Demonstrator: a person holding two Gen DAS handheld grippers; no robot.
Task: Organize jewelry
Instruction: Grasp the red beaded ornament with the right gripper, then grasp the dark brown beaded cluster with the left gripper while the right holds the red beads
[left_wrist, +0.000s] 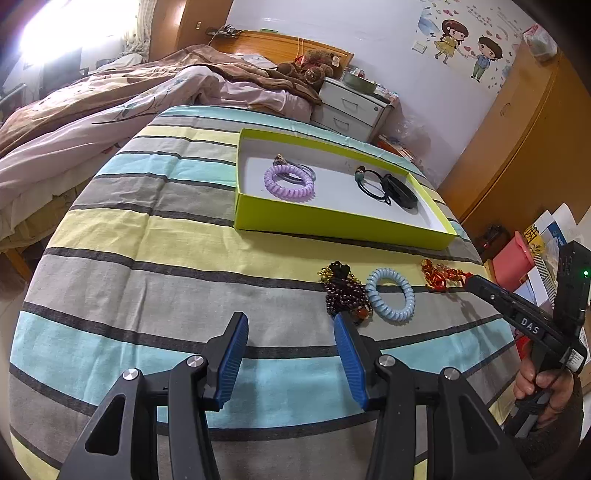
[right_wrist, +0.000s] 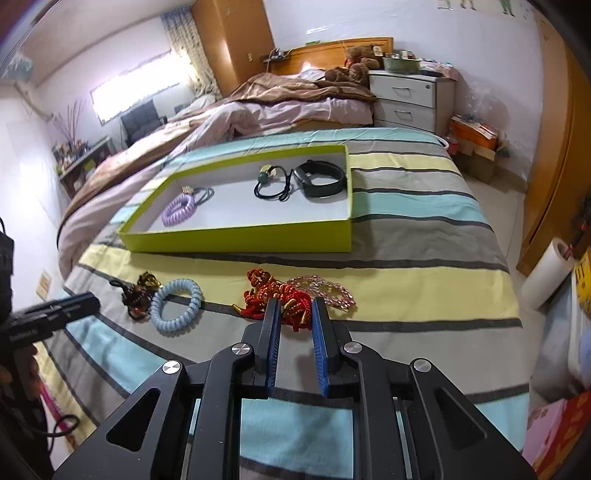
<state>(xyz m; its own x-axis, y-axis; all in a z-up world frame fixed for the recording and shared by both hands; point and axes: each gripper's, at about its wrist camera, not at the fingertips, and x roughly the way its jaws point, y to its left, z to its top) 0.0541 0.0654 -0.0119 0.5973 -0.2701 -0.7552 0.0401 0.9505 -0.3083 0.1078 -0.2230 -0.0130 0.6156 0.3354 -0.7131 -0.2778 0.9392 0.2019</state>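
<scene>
The right gripper (right_wrist: 294, 308) is clenched on the red cord ornament (right_wrist: 275, 295), which looks soft and light; the left gripper (left_wrist: 291, 334) is released.

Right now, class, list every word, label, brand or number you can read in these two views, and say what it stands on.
"DAS": white letters on the side of the right gripper, seen from the left wrist view.
Print on the books and boxes at the right edge: too blurred to read.
Writing above the cartoon wall sticker: too small to read.
Tag on the teddy bear: unreadable.
Nothing readable on the green tray or the jewelry.
</scene>
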